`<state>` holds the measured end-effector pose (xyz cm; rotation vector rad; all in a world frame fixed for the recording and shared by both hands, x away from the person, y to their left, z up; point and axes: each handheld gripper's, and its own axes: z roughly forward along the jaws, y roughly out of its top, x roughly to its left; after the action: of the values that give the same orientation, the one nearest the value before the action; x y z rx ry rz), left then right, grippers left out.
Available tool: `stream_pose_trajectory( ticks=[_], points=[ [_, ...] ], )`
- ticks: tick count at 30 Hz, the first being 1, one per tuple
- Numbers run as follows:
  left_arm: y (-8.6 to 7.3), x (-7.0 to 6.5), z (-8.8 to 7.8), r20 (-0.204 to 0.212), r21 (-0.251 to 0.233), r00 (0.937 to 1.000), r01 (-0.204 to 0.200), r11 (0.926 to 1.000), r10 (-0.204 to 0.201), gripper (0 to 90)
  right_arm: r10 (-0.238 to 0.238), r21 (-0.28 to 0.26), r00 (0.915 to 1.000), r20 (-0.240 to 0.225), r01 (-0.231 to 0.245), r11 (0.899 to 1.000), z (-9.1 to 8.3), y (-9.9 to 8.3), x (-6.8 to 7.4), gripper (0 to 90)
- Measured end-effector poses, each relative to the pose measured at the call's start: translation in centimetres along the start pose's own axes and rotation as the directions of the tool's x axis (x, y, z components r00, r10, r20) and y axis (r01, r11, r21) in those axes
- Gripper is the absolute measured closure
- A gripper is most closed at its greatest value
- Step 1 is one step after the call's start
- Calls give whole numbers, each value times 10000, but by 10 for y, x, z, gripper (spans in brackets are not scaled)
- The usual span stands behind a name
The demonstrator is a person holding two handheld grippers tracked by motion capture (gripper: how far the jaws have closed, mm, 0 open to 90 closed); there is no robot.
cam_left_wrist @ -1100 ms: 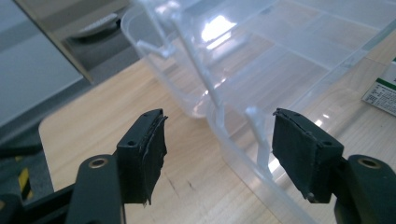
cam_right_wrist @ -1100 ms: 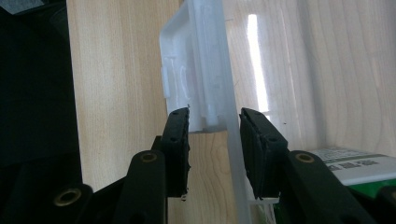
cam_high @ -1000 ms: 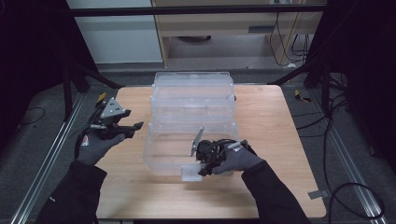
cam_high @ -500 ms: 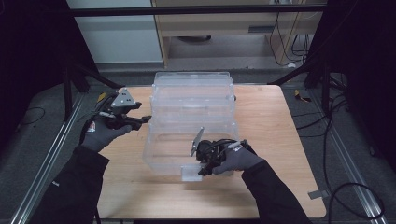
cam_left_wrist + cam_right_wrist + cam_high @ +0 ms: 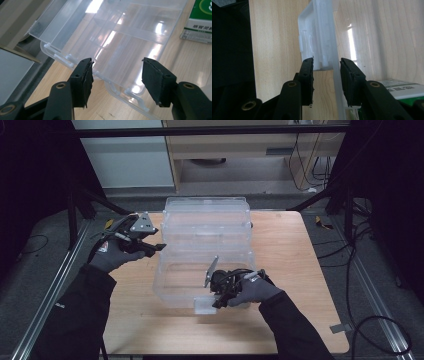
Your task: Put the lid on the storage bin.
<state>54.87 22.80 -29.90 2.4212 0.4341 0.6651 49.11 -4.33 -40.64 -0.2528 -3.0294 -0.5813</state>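
A clear plastic compartment box [image 5: 207, 245] lies open in the middle of the wooden table [image 5: 290, 250], its lid folded back on the far side. My left gripper [image 5: 159, 247] hovers at the box's left side near the hinge, jaws open. In the left gripper view, the left gripper [image 5: 117, 75] frames the hinge edge and the divided tray [image 5: 120, 37] with nothing between its pads. My right gripper [image 5: 215, 301] sits at the box's front wall. There the right gripper [image 5: 327, 62] is closed on the white latch tab [image 5: 317, 37] and the thin clear wall.
A green and white carton [image 5: 200, 20] lies on the table beside the box, and the carton [image 5: 402, 87] also appears low in the right gripper view. Black frame posts stand at both sides. Cables [image 5: 360, 330] trail on the floor to the right.
My left gripper has moved away from me and rightward, up to the box's left side. The right gripper and the box have stayed still.
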Motion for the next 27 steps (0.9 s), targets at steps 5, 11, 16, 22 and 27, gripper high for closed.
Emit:
stream_pose_trajectory(
  ticks=[5,11,16,22,27],
  points=[
    [11,-2,5,280,39,9979,-581,9983,580,431,42,17,10000,-15,-42,10000,0,0,0,644],
    [26,-1,12,517,199,9901,-1314,9911,1303,449,32,16,10000,-20,-32,10000,0,0,0,644],
    [34,4,18,681,551,9805,-1883,9806,1844,452,-78,-24,10000,-15,78,10000,0,0,0,644],
    [40,9,29,793,837,9731,-2229,9712,2165,459,-74,-44,10000,-39,74,10000,0,0,0,644],
    [43,13,37,693,895,9663,-2536,9632,2480,475,-2,-14,10000,-61,2,10000,0,0,0,644]
  ],
)
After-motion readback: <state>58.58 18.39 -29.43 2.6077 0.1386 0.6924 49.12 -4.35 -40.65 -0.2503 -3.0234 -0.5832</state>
